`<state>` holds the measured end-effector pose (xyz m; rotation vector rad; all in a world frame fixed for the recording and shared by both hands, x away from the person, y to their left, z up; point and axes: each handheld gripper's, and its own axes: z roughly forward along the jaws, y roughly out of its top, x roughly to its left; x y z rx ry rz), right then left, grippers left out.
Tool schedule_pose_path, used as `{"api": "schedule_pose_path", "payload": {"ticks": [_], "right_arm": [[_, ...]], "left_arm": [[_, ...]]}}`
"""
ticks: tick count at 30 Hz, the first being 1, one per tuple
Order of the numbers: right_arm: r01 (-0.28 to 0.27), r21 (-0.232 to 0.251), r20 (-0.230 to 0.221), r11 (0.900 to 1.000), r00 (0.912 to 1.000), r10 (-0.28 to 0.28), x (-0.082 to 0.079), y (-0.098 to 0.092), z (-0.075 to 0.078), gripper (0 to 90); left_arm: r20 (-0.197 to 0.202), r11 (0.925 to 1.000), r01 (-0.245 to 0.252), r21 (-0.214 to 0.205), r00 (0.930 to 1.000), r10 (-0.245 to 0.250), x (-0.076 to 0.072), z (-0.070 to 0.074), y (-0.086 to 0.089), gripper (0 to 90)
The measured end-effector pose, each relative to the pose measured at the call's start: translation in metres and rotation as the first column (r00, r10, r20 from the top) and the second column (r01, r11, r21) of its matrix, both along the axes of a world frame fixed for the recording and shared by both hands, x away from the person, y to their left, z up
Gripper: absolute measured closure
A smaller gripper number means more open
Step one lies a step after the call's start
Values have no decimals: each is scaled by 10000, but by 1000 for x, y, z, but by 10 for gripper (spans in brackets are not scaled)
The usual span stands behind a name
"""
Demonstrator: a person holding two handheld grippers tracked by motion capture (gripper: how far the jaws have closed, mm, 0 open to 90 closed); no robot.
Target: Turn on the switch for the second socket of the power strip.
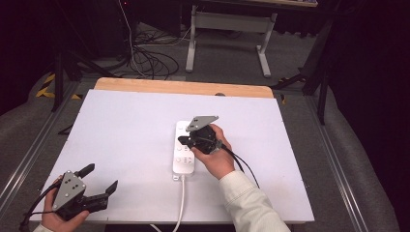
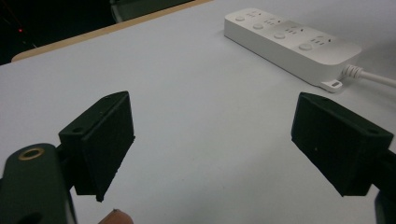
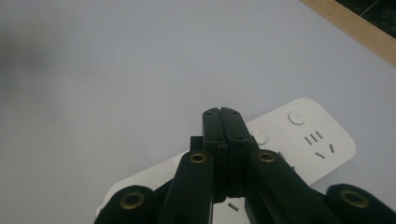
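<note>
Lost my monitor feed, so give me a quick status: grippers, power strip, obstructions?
Left gripper open, idle at near-left table corner. Right gripper shut, empty, over the power strip mid-table. Nothing in the way.

white power strip (image 1: 184, 153), flat, mid-table

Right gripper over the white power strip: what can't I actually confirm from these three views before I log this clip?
- Contact: in the right gripper view the shut black fingers cover the white power strip beneath them, so whether they press a button is hidden.
- High view: the hand and right gripper hide the strip's middle.
- White cable: cut off by the bottom edge, so its plug is unseen.
- Button states: too small to read.
</note>
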<state>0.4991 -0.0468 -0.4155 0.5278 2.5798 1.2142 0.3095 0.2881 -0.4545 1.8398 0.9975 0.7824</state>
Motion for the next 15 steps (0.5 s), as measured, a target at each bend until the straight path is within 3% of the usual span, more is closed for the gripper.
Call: {"api": "schedule_pose_path", "payload": {"ticks": [15], "right_arm": [[-20, -566, -437, 9984, 9990, -5, 10, 11, -20, 900]], "left_arm": [[-7, 10000, 58, -8, 10000, -58, 0, 0, -1, 138]]}}
